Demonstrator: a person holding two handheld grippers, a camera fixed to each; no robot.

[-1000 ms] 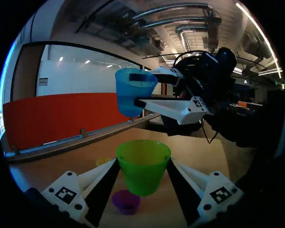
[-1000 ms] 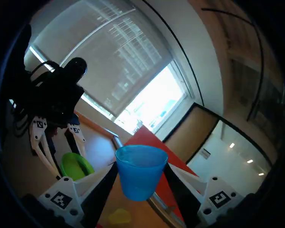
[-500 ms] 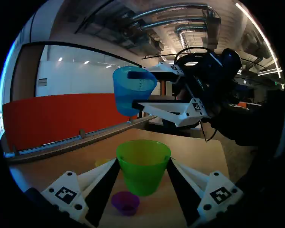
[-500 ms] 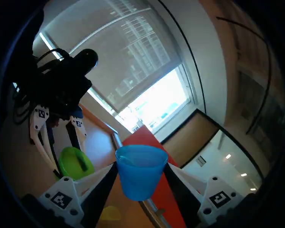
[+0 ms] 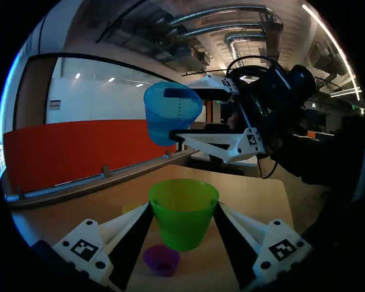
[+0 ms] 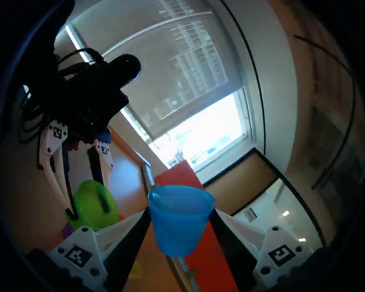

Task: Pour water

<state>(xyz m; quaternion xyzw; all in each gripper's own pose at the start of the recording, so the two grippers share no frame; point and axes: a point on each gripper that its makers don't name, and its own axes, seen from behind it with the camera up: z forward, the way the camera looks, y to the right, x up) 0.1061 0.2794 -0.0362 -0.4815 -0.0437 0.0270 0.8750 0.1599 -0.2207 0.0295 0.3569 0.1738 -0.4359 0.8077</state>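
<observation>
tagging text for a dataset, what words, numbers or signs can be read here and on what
No readable words or numbers.
Black-and-white square markers on left gripper and right gripper: patterns only.
Small grey wall plaque: too small to read.

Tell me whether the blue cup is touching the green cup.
Apart. The left gripper view shows the blue cup held in the air above the green cup, with the orange wall plainly visible in the gap between them.
</observation>
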